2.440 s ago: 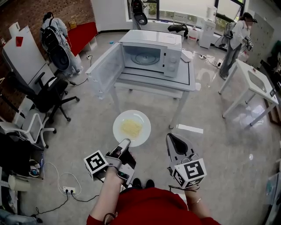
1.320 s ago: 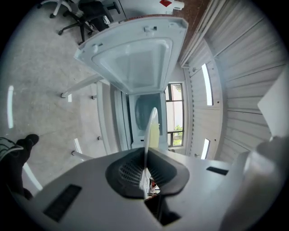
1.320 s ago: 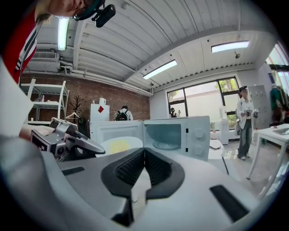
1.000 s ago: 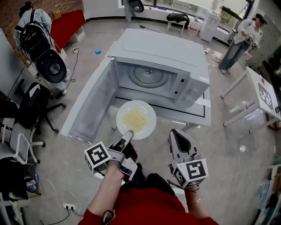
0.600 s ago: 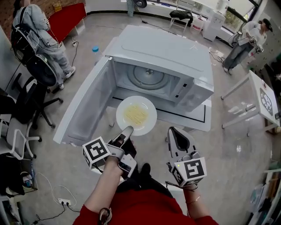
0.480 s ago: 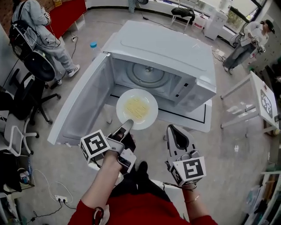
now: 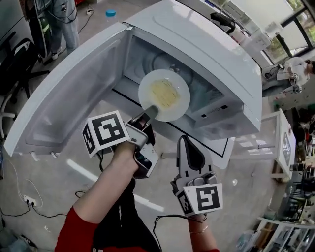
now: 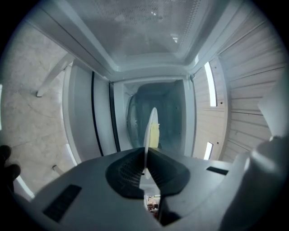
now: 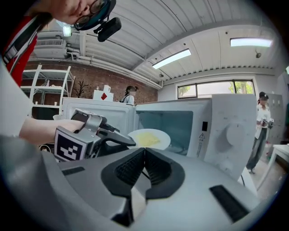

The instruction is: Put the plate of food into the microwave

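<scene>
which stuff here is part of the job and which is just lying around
Job: plate of food, microwave, its open door, left hand-held gripper clamped on the plate.
Lying about: blue-capped object on floor, office chair, white side table.

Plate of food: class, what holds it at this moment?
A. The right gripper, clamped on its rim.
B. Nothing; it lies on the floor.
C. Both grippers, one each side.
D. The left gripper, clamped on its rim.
D: the left gripper is shut on the near rim of the plate of food at the open microwave; the right gripper is shut on nothing.
</scene>
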Demonstrator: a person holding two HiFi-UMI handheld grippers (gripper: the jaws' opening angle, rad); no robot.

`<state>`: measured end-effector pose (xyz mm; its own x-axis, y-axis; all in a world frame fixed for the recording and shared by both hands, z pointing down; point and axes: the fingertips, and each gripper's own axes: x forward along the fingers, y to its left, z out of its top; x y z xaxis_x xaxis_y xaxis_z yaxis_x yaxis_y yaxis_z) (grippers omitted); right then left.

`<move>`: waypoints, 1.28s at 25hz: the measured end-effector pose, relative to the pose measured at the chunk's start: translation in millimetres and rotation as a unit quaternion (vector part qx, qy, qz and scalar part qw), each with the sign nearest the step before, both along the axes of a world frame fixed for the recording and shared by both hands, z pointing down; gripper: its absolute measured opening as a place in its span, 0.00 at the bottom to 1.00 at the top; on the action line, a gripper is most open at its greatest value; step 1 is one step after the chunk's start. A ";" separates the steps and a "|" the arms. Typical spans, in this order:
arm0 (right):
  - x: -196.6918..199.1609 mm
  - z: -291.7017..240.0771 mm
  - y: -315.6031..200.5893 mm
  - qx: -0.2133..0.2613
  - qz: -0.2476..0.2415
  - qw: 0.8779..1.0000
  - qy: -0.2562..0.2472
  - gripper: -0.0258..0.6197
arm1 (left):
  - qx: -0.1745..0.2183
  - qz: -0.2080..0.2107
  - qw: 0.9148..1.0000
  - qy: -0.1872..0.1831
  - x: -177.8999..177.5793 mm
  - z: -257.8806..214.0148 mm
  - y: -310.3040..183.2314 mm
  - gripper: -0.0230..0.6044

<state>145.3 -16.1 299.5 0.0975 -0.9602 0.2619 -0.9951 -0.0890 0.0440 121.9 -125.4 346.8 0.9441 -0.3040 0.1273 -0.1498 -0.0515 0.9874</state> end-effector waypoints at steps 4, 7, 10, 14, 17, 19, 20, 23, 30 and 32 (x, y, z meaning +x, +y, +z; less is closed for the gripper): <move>4.6 10.7 -15.6 -0.001 0.002 1.000 0.007 0.06 | 0.010 -0.009 1.000 0.016 23.5 -1.3 -28.3 0.07; 13.1 8.8 -34.4 0.020 -0.007 0.999 0.034 0.06 | 0.005 -0.021 0.999 0.030 38.7 -0.7 -46.2 0.07; 23.0 3.8 -52.8 0.027 -0.011 0.998 0.057 0.06 | 0.004 -0.030 0.999 0.031 48.2 -0.6 -60.6 0.07; 27.5 0.4 -74.3 0.038 -0.013 0.997 0.066 0.06 | 0.011 -0.022 1.000 0.009 55.0 1.6 -75.3 0.07; 28.2 1.8 -83.8 0.044 -0.013 0.997 0.064 0.06 | 0.018 -0.017 1.000 -0.006 59.1 3.9 -84.9 0.07; 28.4 1.8 -88.7 0.046 -0.014 0.997 0.066 0.06 | 0.019 -0.012 1.000 -0.014 63.1 4.9 -89.6 0.07; 28.6 1.5 -91.3 0.046 -0.015 0.997 0.068 0.06 | 0.020 -0.007 1.000 -0.019 65.5 5.2 -91.5 0.07; 31.1 0.6 -99.5 0.045 -0.014 0.997 0.069 0.06 | 0.021 0.007 0.999 -0.038 72.5 8.1 -97.6 0.07; 42.8 -1.6 -106.1 0.042 -0.010 0.997 0.069 0.06 | 0.005 0.037 0.996 -0.075 86.3 19.1 -105.0 0.07; 47.5 -3.2 -106.4 0.043 -0.008 0.997 0.068 0.06 | 0.003 0.049 0.996 -0.081 91.1 16.9 -104.6 0.07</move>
<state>192.8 -122.5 296.3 0.1102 -0.9803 0.1639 -0.9819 -0.0818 0.1706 213.0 -230.0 363.7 0.9367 -0.2127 0.2781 -0.3005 -0.0804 0.9504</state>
